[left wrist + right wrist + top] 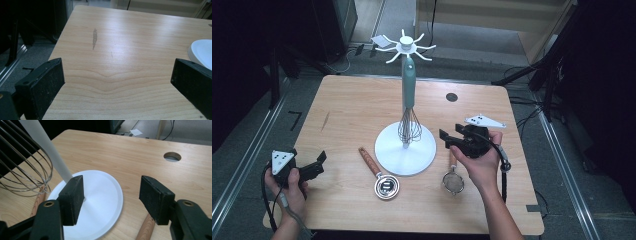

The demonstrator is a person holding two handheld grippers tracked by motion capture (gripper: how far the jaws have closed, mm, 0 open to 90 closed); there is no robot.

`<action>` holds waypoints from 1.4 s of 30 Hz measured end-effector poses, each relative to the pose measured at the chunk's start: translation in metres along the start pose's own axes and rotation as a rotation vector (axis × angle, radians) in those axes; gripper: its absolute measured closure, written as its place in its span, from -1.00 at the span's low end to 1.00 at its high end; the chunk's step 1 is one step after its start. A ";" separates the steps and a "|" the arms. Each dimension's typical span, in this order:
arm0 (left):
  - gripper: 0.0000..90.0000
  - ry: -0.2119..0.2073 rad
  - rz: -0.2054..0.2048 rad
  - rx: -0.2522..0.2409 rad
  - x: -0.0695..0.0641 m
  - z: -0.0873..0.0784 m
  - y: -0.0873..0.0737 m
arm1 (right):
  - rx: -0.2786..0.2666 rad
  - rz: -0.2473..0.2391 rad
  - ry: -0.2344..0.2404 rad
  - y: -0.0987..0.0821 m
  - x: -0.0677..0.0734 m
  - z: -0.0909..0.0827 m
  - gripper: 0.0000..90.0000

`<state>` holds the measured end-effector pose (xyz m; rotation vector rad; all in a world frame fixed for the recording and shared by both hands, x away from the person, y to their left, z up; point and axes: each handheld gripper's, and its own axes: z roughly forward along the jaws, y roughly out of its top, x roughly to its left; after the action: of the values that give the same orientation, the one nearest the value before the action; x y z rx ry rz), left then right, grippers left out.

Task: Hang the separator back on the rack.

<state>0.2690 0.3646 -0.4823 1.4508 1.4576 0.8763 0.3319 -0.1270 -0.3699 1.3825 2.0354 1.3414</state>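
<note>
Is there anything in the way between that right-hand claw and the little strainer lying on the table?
Nothing visible blocks it. The right gripper, fingers apart and empty, hovers just above the strainer, whose wooden handle shows below its fingers. The white stand with the hanging whisk sits off to one side.

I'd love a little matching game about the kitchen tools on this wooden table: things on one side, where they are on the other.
1. teal-handled wire whisk
2. wooden-handled metal measuring cup
3. small mesh strainer
4. white hook stand

A. lying left of the stand's base
B. hanging from a hook
C. lying by the right hand
D. upright mid-table

Pairs: 1-B, 2-A, 3-C, 4-D
</note>
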 end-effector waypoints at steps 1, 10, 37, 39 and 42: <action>-1.00 0.001 0.001 0.001 0.000 0.000 0.000 | 0.005 0.000 -0.003 -0.001 -0.001 0.001 -0.14; -1.00 0.001 0.002 0.004 0.000 0.000 0.000 | 0.046 0.022 -0.025 -0.011 -0.010 0.006 -0.10; -1.00 -0.008 -0.005 0.017 0.001 0.001 0.001 | 0.238 0.109 -0.065 -0.043 -0.033 0.028 0.56; -1.00 -0.011 -0.005 0.019 0.001 0.001 0.001 | 0.250 0.125 -0.076 -0.046 -0.036 0.030 0.63; -1.00 -0.013 -0.006 0.018 0.001 0.001 0.001 | 0.267 0.137 -0.073 -0.048 -0.039 0.031 0.77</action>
<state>0.2707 0.3658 -0.4822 1.4623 1.4633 0.8507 0.3461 -0.1482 -0.4346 1.6861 2.1656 1.0808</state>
